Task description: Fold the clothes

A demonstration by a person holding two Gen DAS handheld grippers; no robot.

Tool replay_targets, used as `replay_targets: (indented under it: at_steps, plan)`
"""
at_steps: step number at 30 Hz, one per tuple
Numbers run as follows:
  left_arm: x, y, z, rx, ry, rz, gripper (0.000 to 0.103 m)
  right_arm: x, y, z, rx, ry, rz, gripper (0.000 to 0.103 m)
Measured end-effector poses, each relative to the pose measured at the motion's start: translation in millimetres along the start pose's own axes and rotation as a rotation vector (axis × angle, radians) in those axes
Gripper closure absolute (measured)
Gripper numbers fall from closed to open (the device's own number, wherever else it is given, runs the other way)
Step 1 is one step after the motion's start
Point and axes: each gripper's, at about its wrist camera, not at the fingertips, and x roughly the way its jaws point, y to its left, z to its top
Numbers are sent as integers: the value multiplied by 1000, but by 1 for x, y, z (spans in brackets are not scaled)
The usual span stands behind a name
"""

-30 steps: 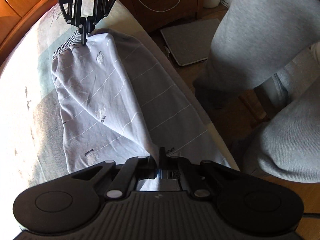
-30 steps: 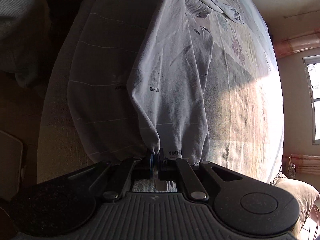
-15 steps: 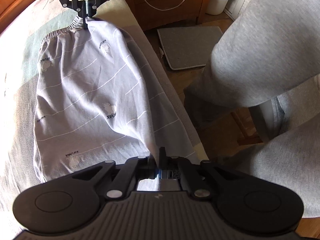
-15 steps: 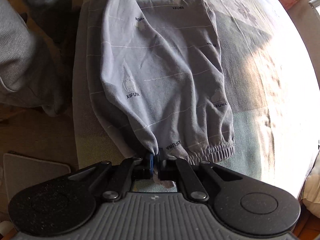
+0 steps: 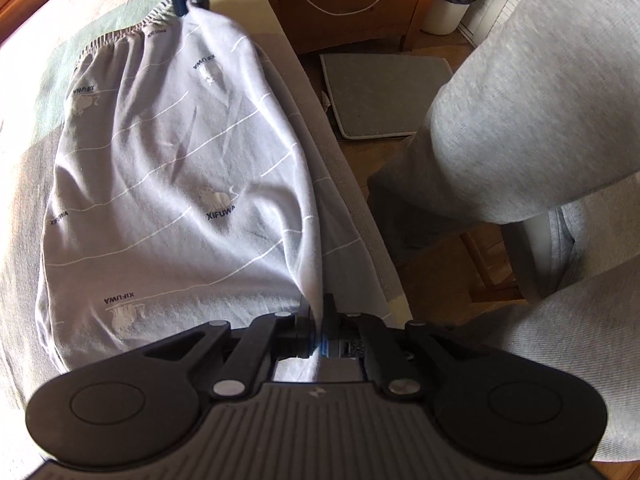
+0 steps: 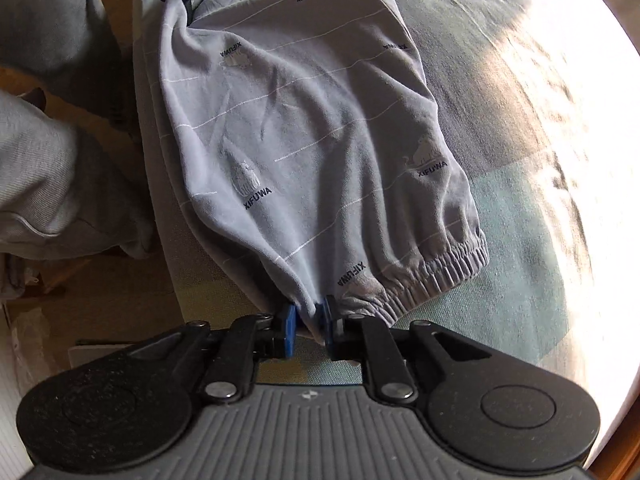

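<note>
- One pair of pale grey shorts point(image 5: 168, 184), thin white stripes, "XIFUWA" prints, elastic waistband, lies ahead of both jaws on the bed point(image 6: 520, 168).
- Left gripper point(image 5: 316, 316) is clenched on the hem.
- Right gripper point(image 6: 310, 322) has just been opening; waistband corner sits between its parted jaws.

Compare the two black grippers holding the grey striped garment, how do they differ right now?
The left gripper is shut on the grey striped garment; the right gripper has just been opening, cloth loose between its blue-padded fingers. Left holds a plain edge; right sits at the elastic band. Both point down over the bed.
</note>
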Motion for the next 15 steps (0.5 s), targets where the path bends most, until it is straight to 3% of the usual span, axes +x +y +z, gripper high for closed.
replay_targets:
  at_steps: [3, 7, 9, 12, 15]
  plan:
    - [-9, 1, -1, -20, -5, -4, 97, -18, -10, -18, 150, 34, 102, 82]
    - [-36, 3, -7, -113, -29, -42, 80, -31, 1, -63, 366, 18, 135, 81]
    - [-51, 6, -11, -152, -53, -39, 76, -21, -8, -57, 512, -34, 149, 81]
    - [-72, 14, -18, -204, -99, 4, 73, -12, -22, -36, 754, -179, 189, 81]
    - [-62, 45, -7, -359, -166, 54, 69, -20, -20, -41, 885, -273, 191, 81]
